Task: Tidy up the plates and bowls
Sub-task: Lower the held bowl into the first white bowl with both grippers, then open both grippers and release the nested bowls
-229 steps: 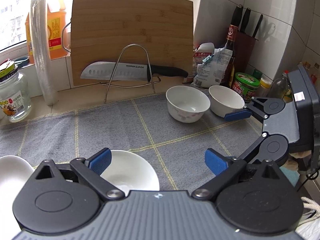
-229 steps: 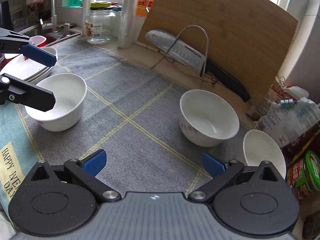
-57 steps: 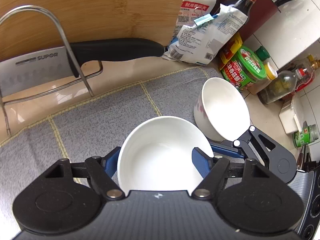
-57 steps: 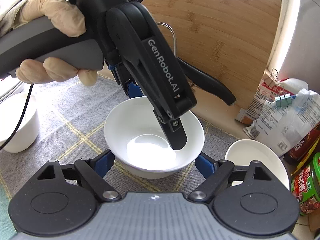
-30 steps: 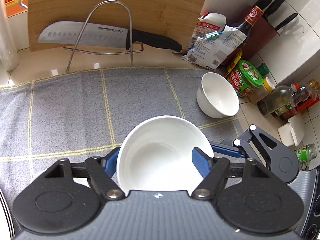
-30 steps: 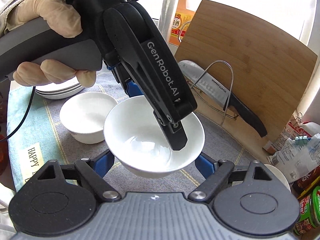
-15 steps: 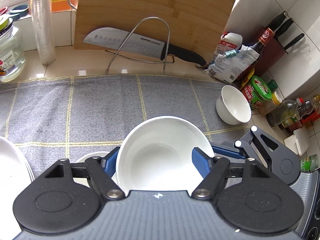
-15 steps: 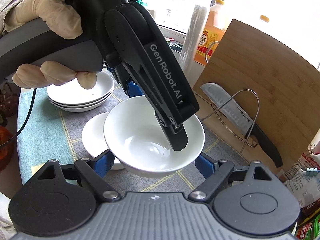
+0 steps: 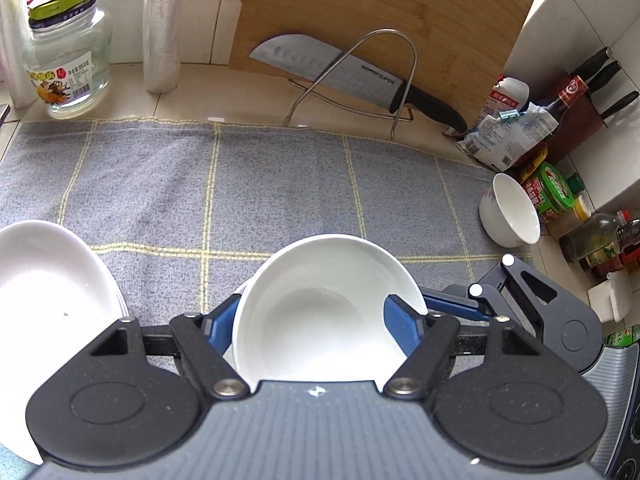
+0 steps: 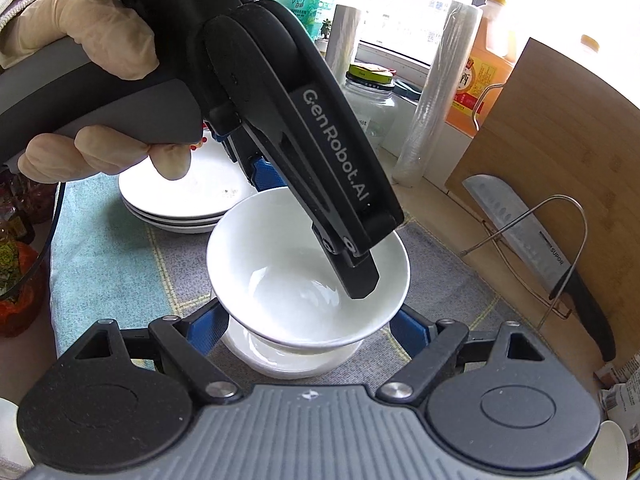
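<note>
The left gripper (image 9: 316,320) is clamping the white bowl (image 9: 326,308) by its rim, and the right gripper (image 10: 308,328) is gripping the same bowl from below. Only the right wrist view is showing a second bowl (image 10: 288,354) directly underneath, on the grey checked cloth (image 9: 280,184) covering the desk. The stacked plates (image 10: 188,200) are sitting just beyond, partly hidden by the gloved hand (image 10: 92,92).

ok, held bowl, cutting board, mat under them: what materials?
Held bowl: looks like glazed white ceramic or porcelain; glossy, with sharp window highlights inside.
Cutting board: bamboo or laminated wood, matte; parallel strips and grain show.
Mat: woven cloth, grey with yellow grid lines; fuzzy texture, frayed back edge. Exact fibre can't be told.
</note>
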